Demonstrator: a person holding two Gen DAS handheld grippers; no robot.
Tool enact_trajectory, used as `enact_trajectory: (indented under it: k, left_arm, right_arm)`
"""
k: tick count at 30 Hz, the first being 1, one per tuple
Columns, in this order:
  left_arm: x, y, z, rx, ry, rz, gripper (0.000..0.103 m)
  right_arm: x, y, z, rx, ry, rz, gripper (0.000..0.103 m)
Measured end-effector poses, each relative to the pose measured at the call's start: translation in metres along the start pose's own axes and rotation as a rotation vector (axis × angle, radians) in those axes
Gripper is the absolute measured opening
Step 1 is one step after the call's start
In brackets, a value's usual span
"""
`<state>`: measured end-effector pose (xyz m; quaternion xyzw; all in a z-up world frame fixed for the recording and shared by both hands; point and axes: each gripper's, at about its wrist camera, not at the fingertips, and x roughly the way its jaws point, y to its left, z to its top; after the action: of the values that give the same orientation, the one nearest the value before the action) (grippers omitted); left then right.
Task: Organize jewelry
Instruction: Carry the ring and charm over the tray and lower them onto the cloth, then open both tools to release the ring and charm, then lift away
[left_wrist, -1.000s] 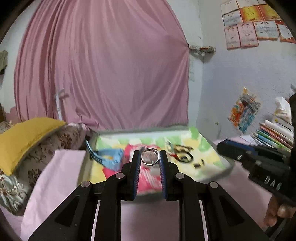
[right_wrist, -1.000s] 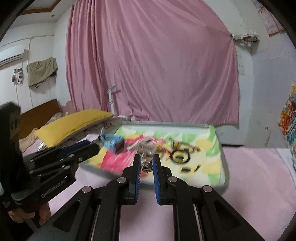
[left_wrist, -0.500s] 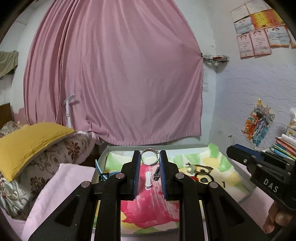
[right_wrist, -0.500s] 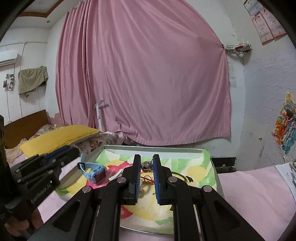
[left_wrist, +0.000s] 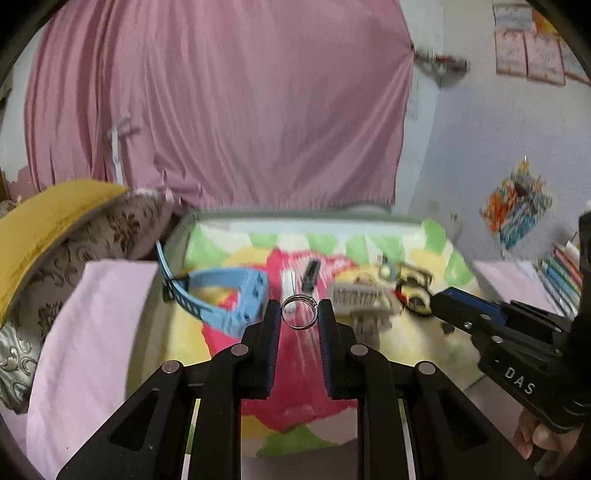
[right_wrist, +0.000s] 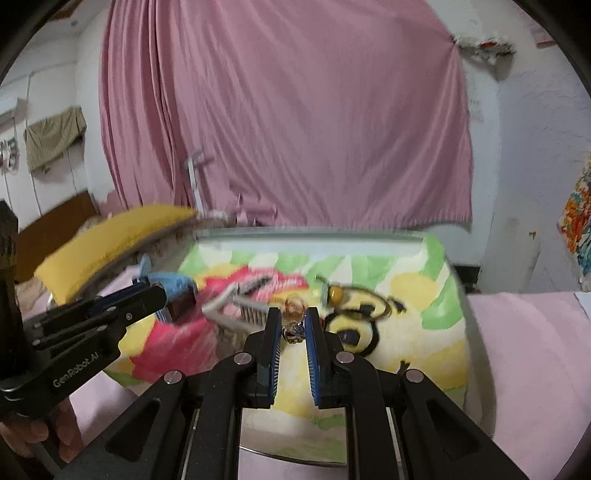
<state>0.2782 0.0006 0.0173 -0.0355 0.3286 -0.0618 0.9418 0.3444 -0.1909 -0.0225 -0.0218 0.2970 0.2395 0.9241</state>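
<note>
My left gripper (left_wrist: 299, 314) is shut on a silver ring (left_wrist: 300, 313), held over the colourful tray (left_wrist: 436, 236). My right gripper (right_wrist: 293, 325) is shut on a small metal charm with a clear amber bead (right_wrist: 294, 307) sticking up between its tips. In the tray lie a blue watch (left_wrist: 229, 295), a white comb (left_wrist: 364, 299), a dark hair clip (left_wrist: 309, 277), a white clip (left_wrist: 289, 281) and yellow-black jewelry (left_wrist: 413, 291). The right gripper shows at the right of the left wrist view (left_wrist: 465, 306), and the left gripper at the left of the right wrist view (right_wrist: 147, 295).
The tray rests on a pink bedsheet (left_wrist: 92, 332). A yellow pillow (left_wrist: 48, 218) and a patterned pillow (left_wrist: 96, 236) lie to the left. A pink curtain (left_wrist: 221, 110) hangs behind. Books (left_wrist: 561, 266) are stacked at the right. A hand (left_wrist: 535, 439) holds the right gripper.
Both grippers have tipped downward and come lower over the tray, so the tray's contents now fill more of each view. Each keeps its hold on its piece.
</note>
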Motion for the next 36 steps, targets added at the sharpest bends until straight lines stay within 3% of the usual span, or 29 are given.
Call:
enact_trajectory:
  k: [9,13,16,17,20,25,29,36]
  left_arm:
    - [0.026,-0.008,-0.009,0.040,0.172,0.011,0.017]
    - [0.037,-0.004,-0.014,0.041,0.227,0.011,0.017]
    - [0.036,-0.001,-0.014,0.031,0.222,0.003,0.017]
    - [0.034,0.001,-0.015,0.022,0.218,-0.004,0.022]
    - [0.024,0.006,-0.014,-0.002,0.188,-0.014,0.043]
    - [-0.003,0.014,-0.012,-0.054,0.105,-0.023,0.045]
    - [-0.031,0.017,-0.014,-0.083,0.018,-0.012,0.059]
    - [-0.084,0.018,-0.024,-0.099,-0.104,-0.006,0.067]
  right_arm:
    - [0.031,-0.011,-0.010,0.045,0.222,0.047,0.013]
    - [0.030,-0.010,-0.011,0.037,0.232,0.039,0.014]
    - [0.028,-0.010,-0.011,0.041,0.225,0.033,0.016]
    - [0.025,-0.010,-0.011,0.042,0.211,0.030,0.019]
    - [0.014,-0.010,-0.009,0.038,0.162,0.001,0.048]
    - [-0.014,-0.009,-0.012,0.040,0.078,-0.011,0.050]
    - [-0.039,-0.005,-0.012,0.041,-0.010,-0.020,0.064]
    - [-0.080,0.007,-0.020,0.040,-0.127,-0.039,0.081]
